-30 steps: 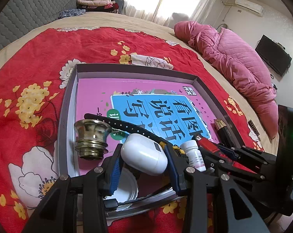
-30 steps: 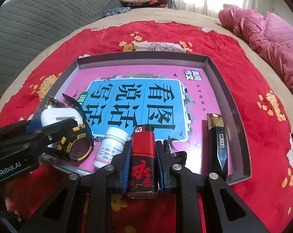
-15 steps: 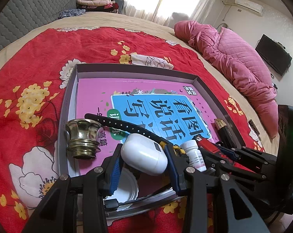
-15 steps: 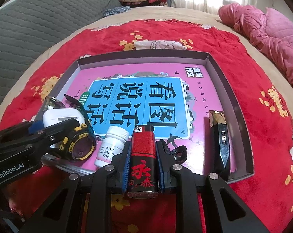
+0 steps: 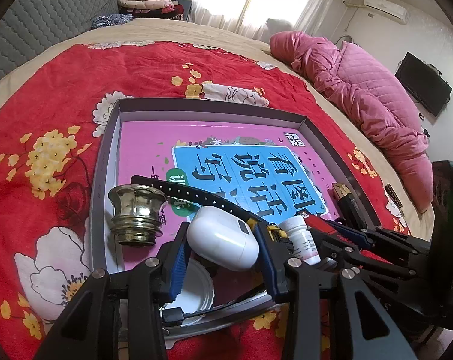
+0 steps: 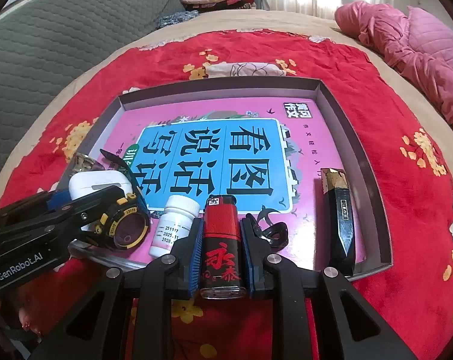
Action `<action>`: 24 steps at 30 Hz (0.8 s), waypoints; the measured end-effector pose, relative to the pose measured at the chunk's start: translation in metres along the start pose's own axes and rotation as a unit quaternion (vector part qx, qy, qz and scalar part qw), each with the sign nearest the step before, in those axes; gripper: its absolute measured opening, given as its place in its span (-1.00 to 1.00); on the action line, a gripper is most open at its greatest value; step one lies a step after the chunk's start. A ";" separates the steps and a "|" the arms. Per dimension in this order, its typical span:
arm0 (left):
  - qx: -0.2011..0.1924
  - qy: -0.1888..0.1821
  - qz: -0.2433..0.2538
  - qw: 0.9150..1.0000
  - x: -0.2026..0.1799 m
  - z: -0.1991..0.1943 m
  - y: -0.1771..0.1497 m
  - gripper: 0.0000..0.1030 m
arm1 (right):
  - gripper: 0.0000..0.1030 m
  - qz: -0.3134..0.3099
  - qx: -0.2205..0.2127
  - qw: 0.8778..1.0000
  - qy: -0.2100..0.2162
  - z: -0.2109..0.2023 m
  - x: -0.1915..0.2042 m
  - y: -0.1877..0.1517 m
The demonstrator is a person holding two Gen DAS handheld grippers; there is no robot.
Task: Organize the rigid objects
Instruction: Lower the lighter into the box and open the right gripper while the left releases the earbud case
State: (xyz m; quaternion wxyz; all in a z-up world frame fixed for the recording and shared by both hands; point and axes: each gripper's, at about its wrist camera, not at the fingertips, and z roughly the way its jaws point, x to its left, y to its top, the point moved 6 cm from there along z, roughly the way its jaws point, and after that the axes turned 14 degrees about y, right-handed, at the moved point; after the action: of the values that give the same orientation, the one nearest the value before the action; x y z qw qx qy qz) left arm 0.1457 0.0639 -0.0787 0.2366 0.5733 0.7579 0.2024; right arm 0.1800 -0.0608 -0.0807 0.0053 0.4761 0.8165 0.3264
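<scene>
Red lighter (image 6: 221, 241); left tongs (image 6: 85, 199) marked GenRobot.AI.

Black tongs (image 6: 221, 240) with blue ribbed pads, silver screws, white "GenRobot.AI" lettering.

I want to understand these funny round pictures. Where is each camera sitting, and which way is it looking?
Left wrist: on the left gripper, looking down its fingers at the white earbud case it grips; the right gripper shows at right.
Right wrist: on the right gripper, aimed at its red lighter; the left gripper intrudes at left.
Both share the grey tray, pill bottle and pink book.
</scene>
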 end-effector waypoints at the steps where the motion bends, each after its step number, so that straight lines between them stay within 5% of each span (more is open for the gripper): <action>1: 0.000 0.000 0.000 1.000 0.000 0.000 0.000 -0.18 | -0.53 0.000 -0.001 1.000 0.000 -0.001 0.000 0.000; 24: -0.004 0.020 0.015 1.000 0.001 0.002 -0.001 -0.18 | -0.50 0.010 -0.047 0.999 -0.004 -0.042 -0.004 -0.011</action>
State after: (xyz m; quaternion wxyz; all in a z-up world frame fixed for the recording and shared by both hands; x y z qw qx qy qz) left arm 0.1453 0.0647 -0.0812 0.2205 0.5799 0.7527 0.2203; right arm 0.1603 -0.0897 -0.0549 0.0281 0.4846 0.7956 0.3623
